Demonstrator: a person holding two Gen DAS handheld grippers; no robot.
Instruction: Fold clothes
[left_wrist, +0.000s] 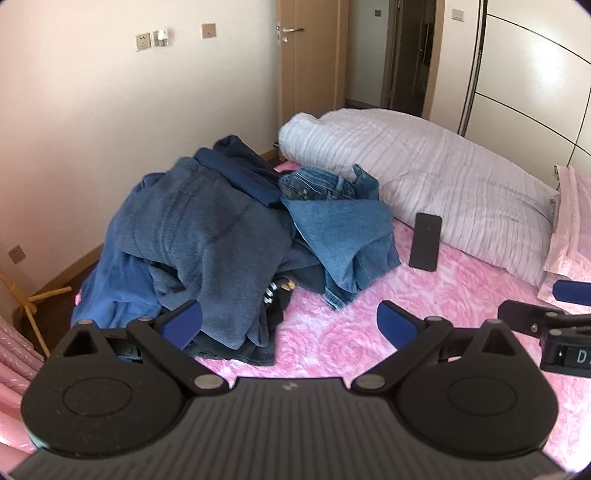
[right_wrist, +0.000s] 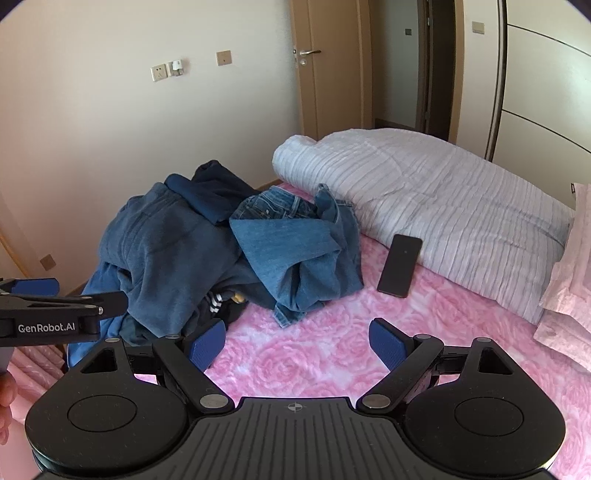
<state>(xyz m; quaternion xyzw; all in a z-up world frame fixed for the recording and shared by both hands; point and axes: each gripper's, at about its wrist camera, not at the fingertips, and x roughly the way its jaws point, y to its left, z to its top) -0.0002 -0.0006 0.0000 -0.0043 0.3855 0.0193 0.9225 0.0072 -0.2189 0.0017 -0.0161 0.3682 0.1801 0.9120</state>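
Both grippers hung low over the pink rose-patterned bed cover (right_wrist: 314, 354), each with its blue-padded fingers spread wide and nothing between them: the left gripper (left_wrist: 289, 325) nearest the clothes pile, the right gripper (right_wrist: 297, 343) over bare cover. Ahead lay the heap of unfolded clothes (left_wrist: 192, 236): a dark blue fleece garment (right_wrist: 166, 251) on the left, rumpled denim jeans (right_wrist: 295, 251) against its right side. A black phone (right_wrist: 400, 266) rested just right of the jeans, beside a rolled pale striped quilt (left_wrist: 436, 177).
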